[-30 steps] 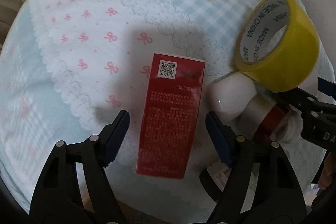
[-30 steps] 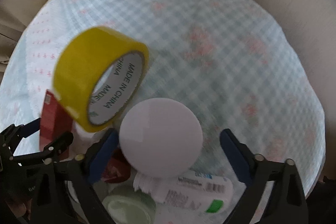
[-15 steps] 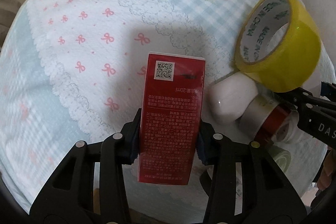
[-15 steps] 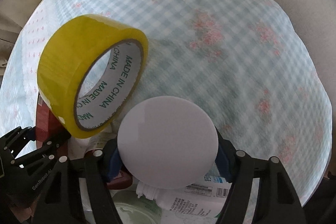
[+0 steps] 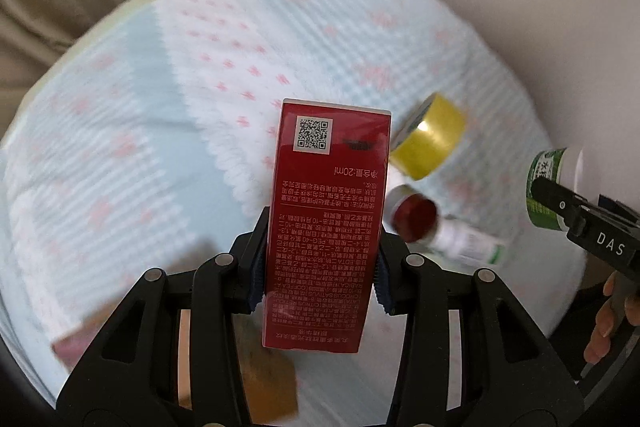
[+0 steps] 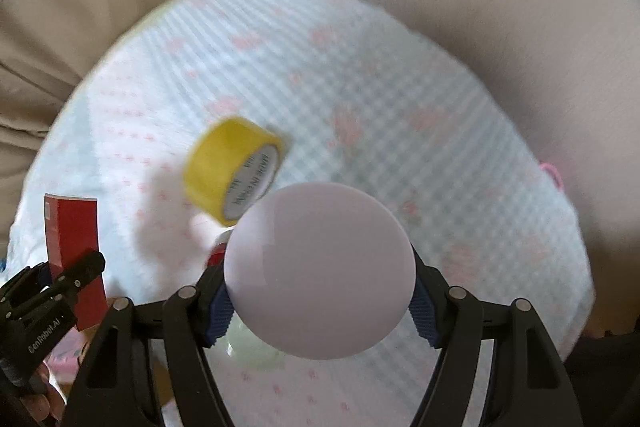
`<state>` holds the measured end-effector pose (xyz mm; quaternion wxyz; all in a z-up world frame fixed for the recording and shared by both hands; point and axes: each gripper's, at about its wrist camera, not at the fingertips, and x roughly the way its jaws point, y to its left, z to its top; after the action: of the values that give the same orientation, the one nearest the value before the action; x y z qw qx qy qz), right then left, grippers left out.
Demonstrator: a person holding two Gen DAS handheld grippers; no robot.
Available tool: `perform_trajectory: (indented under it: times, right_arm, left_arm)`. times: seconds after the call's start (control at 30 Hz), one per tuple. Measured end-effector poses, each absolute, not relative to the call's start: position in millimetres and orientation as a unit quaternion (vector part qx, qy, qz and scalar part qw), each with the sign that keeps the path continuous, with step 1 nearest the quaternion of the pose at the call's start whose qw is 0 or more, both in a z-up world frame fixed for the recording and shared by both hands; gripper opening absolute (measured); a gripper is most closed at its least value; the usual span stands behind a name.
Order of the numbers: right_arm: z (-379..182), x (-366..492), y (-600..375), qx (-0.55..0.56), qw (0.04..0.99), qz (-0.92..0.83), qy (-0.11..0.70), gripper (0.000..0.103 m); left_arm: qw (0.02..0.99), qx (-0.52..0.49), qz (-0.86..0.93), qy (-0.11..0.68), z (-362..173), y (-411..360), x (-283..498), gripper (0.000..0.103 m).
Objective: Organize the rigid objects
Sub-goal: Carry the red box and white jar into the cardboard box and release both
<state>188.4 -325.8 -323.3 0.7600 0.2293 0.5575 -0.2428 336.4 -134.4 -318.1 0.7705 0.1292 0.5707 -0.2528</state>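
Currently the left gripper [image 5: 320,273] clamps a red carton [image 5: 329,223] by its long sides, lifted off the blue patterned cloth [image 5: 132,163], while the right gripper [image 6: 320,301] pinches a white-lidded green-label jar [image 6: 319,270] around its body, probably so both can move out together. Carton shows a QR code and "20ml"; yellow tape roll [image 6: 234,171] lying on the cloth reads "MADE IN CHINA".

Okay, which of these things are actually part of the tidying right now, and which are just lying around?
In hand for the job:
- red box, clamped in the left gripper
- white-capped green jar, clamped in the right gripper

Lying on the patterned cloth:
- yellow tape roll
- red-ended jar
- white bottle on its side
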Motion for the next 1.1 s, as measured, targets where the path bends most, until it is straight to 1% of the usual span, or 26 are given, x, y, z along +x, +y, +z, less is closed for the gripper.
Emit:
perform_trajectory:
  times: [0.17,0.33,0.4,0.53,0.67,0.73,0.97,1.1]
  right_arm:
    - [-244.7,169.2,-302.1,0.196,0.794,-0.205,0.538,0.068]
    - [-183.5,165.3,-272.7,0.137,0.833,-0.139,0.517,0.068]
    - [-163.0,165.1,-255.8,0.115,0.847,-0.108,0.508,0.068]
    - [-139.3,167.9,-213.6,0.082,0.866,-0.05,0.49,0.068]
    - [-131.3,169.5,-164.5,0.059,0.874,0.003,0.483,0.068]
    - [-128.8,169.6,-133.7,0.048,0.875,0.027,0.482,0.068]
    - [-139.4,163.0,-47.2,0.027,0.868,0.08,0.489,0.068]
    - [-162.9,169.3,-12.3,0.052,0.847,0.079,0.523,0.068]
  left_arm:
    - [0.812,0.077,-0.209,0.539,-232.4,-85.8,297.6,0.039]
    - [0.846,0.013,-0.153,0.511,-171.4,-35.5,255.3,0.039]
    - [0.855,-0.002,-0.132,0.501,-157.1,-13.8,242.3,0.039]
    - [0.867,-0.026,-0.089,0.489,-144.5,37.4,216.3,0.039]
    - [0.871,-0.045,-0.052,0.486,-138.7,89.2,193.4,0.039]
    - [0.871,-0.046,-0.037,0.487,-145.7,114.4,183.9,0.039]
    - [0.861,-0.044,-0.033,0.506,-170.9,188.0,174.3,0.039]
    - [0.851,-0.022,-0.052,0.522,-191.8,210.0,185.3,0.039]
